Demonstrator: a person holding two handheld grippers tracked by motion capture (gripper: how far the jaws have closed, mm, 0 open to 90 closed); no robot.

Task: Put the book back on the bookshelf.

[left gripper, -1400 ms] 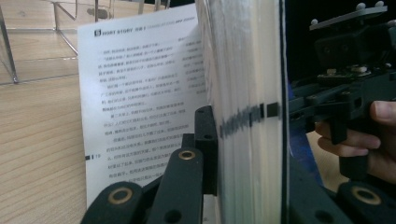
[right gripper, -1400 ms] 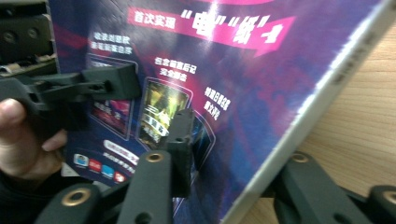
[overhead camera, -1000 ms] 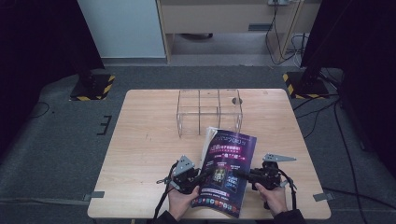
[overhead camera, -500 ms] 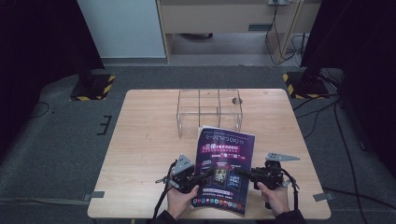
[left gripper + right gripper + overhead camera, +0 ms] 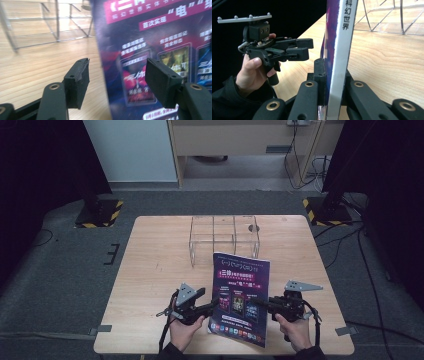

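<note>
Magazine (image 5: 338,57) spine — base behind right gripper (image 5: 329,82)

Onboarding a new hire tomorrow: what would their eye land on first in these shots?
The glossy purple magazine with pink Chinese headlines, standing upright at the near middle of the light wooden table. The right tool clamps its white spine, while the left tool has just been opening, its pads off the cover's edge. Behind the magazine sits a clear acrylic divided rack, empty as far as can be seen.
</note>
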